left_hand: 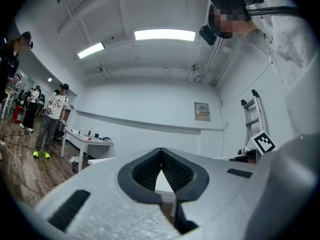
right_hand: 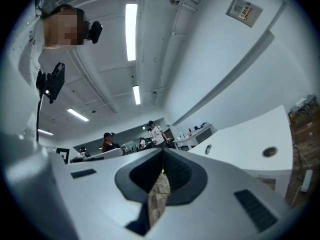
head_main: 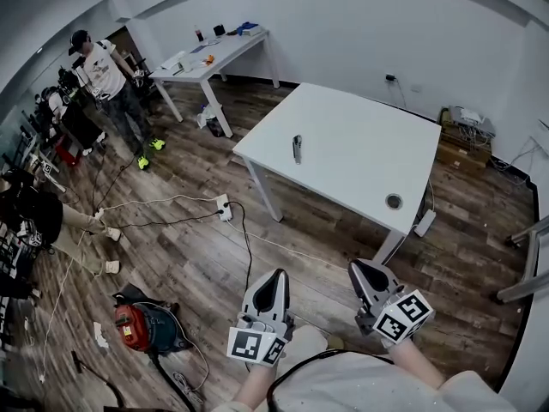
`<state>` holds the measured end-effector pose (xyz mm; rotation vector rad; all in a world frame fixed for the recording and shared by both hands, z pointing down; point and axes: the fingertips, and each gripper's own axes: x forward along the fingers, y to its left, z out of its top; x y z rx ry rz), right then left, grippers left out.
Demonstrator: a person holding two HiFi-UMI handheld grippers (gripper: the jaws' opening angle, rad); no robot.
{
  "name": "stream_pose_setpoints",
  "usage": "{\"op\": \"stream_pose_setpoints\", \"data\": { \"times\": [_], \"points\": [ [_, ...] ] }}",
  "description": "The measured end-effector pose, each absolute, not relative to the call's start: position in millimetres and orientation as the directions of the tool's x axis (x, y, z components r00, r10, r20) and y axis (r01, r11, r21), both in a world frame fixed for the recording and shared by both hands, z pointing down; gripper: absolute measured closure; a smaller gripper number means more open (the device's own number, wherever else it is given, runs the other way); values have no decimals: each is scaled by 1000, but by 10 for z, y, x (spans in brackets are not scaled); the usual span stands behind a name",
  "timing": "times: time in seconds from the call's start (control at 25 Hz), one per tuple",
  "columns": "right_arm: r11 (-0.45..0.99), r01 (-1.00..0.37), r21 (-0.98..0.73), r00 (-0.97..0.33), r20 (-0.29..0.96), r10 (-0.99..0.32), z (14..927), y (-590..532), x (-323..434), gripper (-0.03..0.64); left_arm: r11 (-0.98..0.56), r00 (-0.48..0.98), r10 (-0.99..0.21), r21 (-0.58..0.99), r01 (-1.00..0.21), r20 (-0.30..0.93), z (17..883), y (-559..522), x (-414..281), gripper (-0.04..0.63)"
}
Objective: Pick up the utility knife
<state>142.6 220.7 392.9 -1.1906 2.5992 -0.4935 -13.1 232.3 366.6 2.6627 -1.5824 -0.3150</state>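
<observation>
The utility knife, a small dark and silver tool, lies on the white square table toward its left side. In the right gripper view the knife shows as a small dark mark on the table top. Both grippers hang over the wood floor well short of the table's near edge. My left gripper is shut with nothing in it, its tips meeting. My right gripper is shut too and empty, with the tips touching.
A round cable hole sits near the table's front right corner. A second white table with small items stands far left. A person stands at the left. Cables and a red vacuum lie on the floor. Cardboard boxes sit by the right wall.
</observation>
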Motion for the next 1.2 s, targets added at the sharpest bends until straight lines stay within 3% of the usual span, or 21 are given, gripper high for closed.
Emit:
{"op": "stream_pose_setpoints", "data": {
  "times": [0.68, 1.2],
  "points": [
    [586, -711, -390, -620, -47, -783, 3977, 1173, 1439, 607, -541, 516, -838, 140, -829, -180, 3699, 1141, -38, 589],
    [577, -708, -406, -638, 17, -770, 4126, 55, 1018, 609, -525, 507, -851, 181, -831, -139, 3888, 61, -432, 589]
  ]
}}
